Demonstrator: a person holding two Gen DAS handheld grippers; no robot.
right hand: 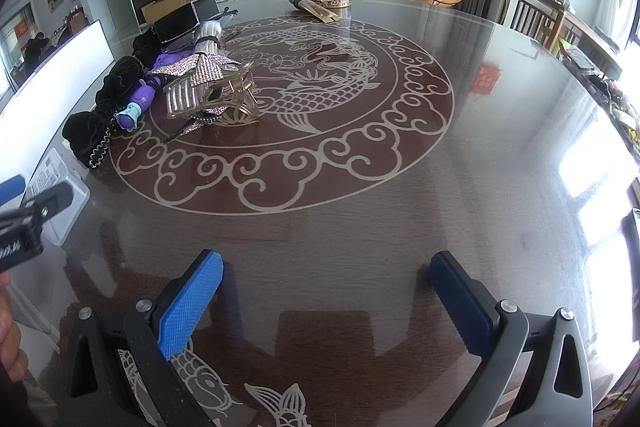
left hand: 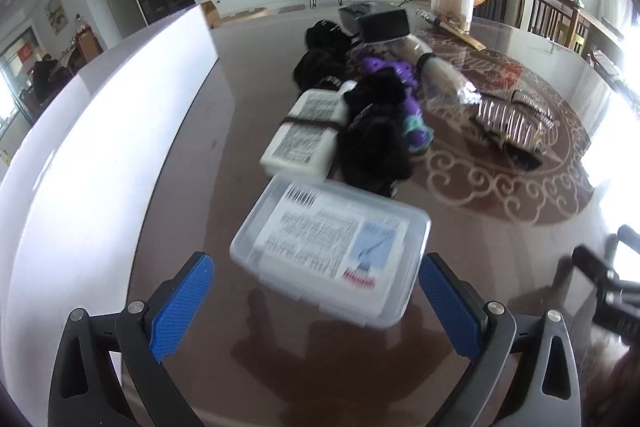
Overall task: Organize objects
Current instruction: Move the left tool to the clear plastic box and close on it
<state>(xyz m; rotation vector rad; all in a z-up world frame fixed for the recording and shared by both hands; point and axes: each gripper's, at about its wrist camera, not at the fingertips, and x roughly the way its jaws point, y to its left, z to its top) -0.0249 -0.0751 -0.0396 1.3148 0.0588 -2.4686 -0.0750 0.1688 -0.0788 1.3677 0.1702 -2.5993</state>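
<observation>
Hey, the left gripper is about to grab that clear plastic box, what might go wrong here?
The clear box sits skewed between the open left gripper, so the fingers may catch corners and twist it. The glossy table could let it slide. Pushed forward, it might bump the white box and black fabric right behind.

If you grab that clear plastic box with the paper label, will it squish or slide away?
The box looks like hard plastic with a clipped lid, so it probably won't squish. The table looks glossy, so a push may make it slide. It sits flat, so tipping seems unlikely.
</observation>
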